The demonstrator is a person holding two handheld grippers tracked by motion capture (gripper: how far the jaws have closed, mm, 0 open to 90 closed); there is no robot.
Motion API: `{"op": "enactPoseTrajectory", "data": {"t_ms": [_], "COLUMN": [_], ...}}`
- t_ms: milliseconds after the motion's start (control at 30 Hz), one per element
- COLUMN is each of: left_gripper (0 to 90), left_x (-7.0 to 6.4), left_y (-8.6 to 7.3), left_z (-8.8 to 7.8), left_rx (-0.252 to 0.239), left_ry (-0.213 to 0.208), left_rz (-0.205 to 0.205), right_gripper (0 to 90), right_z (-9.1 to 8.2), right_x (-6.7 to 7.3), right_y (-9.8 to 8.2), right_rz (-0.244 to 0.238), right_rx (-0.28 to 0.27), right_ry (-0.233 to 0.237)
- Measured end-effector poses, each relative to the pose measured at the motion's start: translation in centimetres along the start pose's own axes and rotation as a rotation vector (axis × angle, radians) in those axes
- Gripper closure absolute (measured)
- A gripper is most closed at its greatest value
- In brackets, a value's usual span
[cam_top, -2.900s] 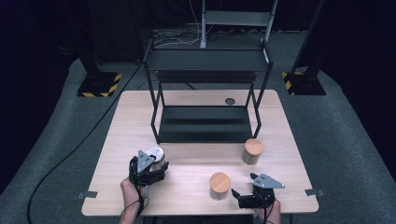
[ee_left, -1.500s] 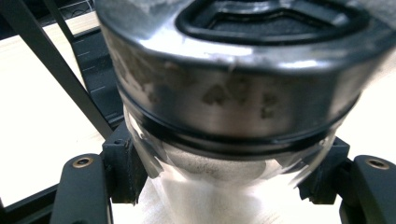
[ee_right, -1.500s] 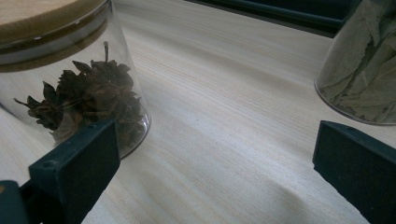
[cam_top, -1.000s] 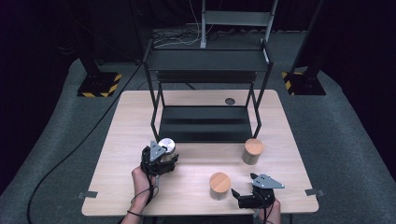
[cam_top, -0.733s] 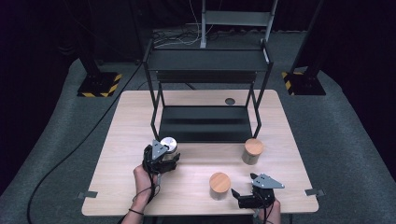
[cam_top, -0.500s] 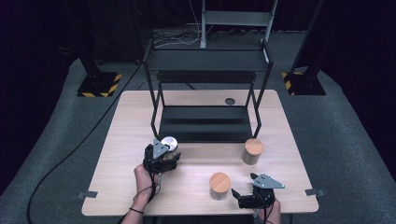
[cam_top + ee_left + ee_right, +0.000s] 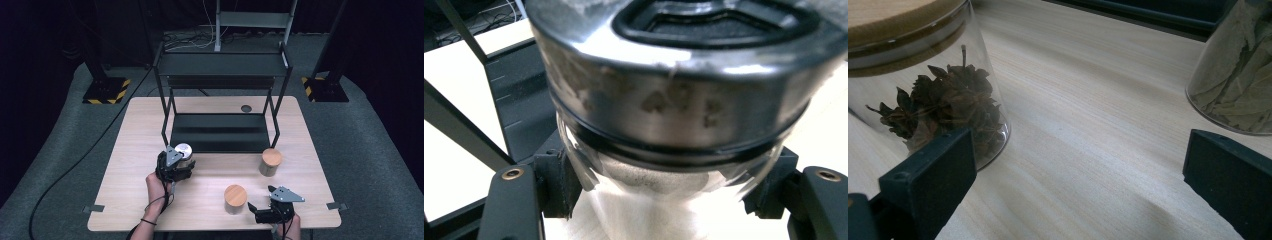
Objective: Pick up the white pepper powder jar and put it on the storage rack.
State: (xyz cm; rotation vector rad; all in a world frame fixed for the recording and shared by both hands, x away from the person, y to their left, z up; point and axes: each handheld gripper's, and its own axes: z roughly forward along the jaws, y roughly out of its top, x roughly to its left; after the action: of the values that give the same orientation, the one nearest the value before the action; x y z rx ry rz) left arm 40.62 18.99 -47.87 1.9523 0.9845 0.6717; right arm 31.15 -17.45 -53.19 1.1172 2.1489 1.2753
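Dark floor all round; wooden table (image 7: pixel 135 170) sits mid-frame w/ a black metal rack (image 7: pixel 220 95) on its far half, rack's lower shelf reaching toward table centre. Left gripper (image 7: pixel 175 165) is clamped on a glass jar (image 7: pixel 674 100) w/ a shiny metal lid, pads pressing both sides of the glass just under the lid; jar is close to the rack's front-left leg and near edge of the lower shelf. Bare tabletop lies left of that gripper out to the table's left edge, and near side back to the front edge.

Right gripper (image 7: pixel 265 212) rests near the front-right edge, jaws spread wide, nothing between them but bare wood. Jar of star anise (image 7: pixel 923 95) w/ wooden lid stands just beside its left jaw; jar of bay leaves (image 7: pixel 1238 70) further off by the rack's front-right leg. Open strip of table btw the two wooden-lid jars.
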Motion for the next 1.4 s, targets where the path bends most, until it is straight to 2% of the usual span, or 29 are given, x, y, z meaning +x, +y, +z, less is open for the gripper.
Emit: {"op": "enactPoseTrajectory", "data": {"t_ms": [733,1200,1400], "left_gripper": [30.1,30.1,30.1], "left_x": [0.1,0.3,0.5], "left_y": [0.8,1.1,1.3], "left_z": [1.1,1.5,1.7], "left_rx": [0.005,0.003,0.008], "left_ry": [-0.010,-0.015,-0.014], "left_rz": [0.013,0.003,0.014], "right_gripper": [0.0,0.0,0.0], "right_z": [0.0,-0.1,0.0], "right_x": [-0.1,-0.1,-0.1], "right_y": [0.0,-0.1,0.0], "right_rz": [0.006,0.010,0.007], "right_rx": [-0.003,-0.012,-0.008], "right_ry": [-0.002,0.000,-0.002]}}
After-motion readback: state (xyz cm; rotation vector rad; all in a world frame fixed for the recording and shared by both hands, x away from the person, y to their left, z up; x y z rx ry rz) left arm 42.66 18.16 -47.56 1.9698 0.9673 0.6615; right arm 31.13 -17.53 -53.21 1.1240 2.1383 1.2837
